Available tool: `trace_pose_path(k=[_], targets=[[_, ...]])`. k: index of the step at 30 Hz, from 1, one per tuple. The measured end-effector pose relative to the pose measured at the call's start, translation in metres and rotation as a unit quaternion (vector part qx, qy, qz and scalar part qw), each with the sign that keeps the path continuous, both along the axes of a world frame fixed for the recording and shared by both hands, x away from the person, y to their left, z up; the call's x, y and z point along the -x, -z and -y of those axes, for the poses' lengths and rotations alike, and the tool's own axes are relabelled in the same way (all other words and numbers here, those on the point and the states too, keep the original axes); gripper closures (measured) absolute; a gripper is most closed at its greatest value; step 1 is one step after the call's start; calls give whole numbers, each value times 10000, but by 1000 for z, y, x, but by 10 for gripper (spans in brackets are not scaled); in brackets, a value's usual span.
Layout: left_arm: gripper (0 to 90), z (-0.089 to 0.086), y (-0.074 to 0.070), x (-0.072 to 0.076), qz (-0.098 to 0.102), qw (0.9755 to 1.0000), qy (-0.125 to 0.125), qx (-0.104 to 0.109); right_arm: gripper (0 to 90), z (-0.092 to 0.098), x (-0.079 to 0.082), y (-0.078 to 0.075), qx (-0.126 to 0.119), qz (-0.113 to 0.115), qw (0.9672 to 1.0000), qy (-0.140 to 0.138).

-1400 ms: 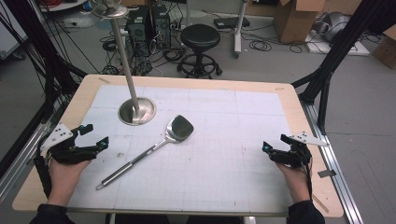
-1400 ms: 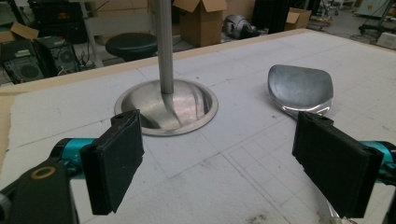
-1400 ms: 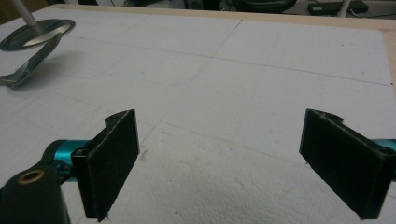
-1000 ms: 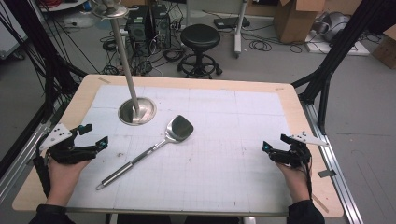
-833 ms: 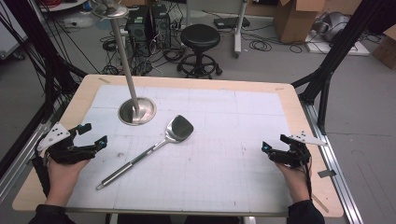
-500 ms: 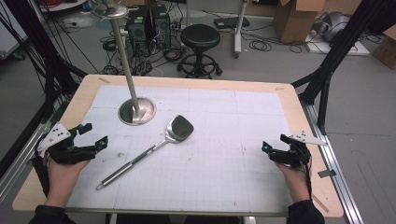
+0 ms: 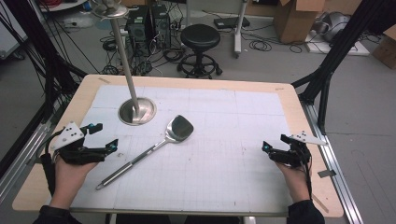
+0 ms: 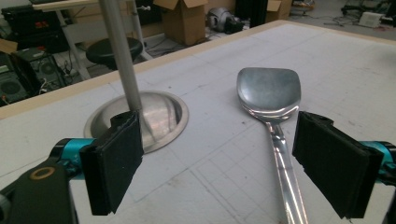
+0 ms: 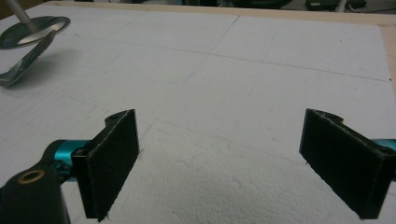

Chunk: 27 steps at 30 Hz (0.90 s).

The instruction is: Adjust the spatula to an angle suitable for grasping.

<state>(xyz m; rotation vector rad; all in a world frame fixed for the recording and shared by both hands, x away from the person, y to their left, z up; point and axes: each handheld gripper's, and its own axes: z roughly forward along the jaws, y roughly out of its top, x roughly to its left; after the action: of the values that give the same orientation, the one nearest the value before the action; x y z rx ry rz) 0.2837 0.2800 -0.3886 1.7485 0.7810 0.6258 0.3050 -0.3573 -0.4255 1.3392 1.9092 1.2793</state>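
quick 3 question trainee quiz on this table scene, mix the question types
1. True or false: the left gripper is shut on the long shiny metal spatula.
2. The spatula's blade lies nearest: A) the round steel base of the upright pole B) the right gripper C) the table's wooden right edge.
3. Fill in: both grippers' jaws stand ____.

Key: 1 false; 2 A; 3 open

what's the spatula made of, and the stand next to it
Spatula: looks like polished steel; its blade mirrors light in the left gripper view. Stand: shiny metal dish base, likely steel, with a duller grey pole, perhaps brushed metal.
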Motion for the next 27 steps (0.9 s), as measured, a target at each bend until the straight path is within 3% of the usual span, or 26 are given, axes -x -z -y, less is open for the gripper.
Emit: trace_pose_path(k=[13,21,27], targets=[[169,31,0,-1,-266,9989,342,-169,111,0,0,0,-8,-17,10000,24],[170,40,3,-2,-346,9980,441,-303,111,0,0,0,15,-21,10000,12],[186,48,9,-5,-626,9954,576,-431,111,-1,0,0,27,-35,10000,36]])
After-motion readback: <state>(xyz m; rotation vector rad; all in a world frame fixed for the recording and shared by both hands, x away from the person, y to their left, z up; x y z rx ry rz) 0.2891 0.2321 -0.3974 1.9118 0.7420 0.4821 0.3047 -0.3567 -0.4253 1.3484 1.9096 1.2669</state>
